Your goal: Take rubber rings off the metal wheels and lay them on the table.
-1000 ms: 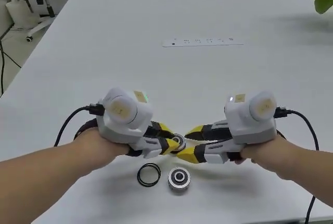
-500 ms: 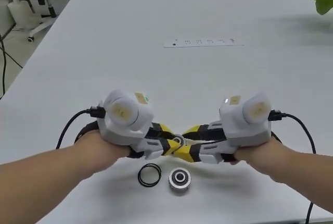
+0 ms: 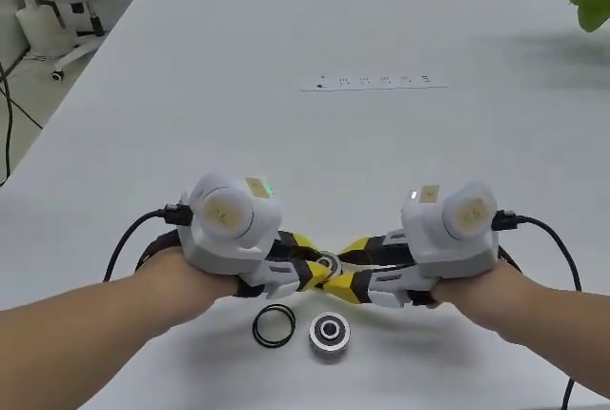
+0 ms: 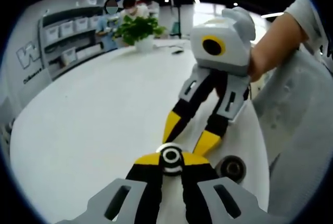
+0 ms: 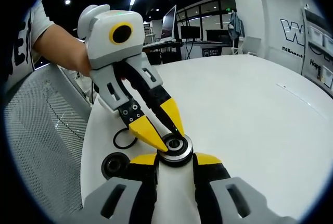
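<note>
Head view: left gripper (image 3: 313, 271) jaws pinch a metal wheel (image 3: 329, 263) above the surface (image 3: 381, 162). Right gripper (image 3: 343, 275) jaws flank it; cannot tell whether they grip. A rubber ring (image 3: 274, 324) and a second wheel (image 3: 329, 331) lie beneath.

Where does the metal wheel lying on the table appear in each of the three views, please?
Head view: the metal wheel is at bottom centre, right of the rubber ring.
Left gripper view: the wheel is at lower right.
Right gripper view: the wheel is at lower left.
Shared landmark: the held wheel, close beside it.
</note>
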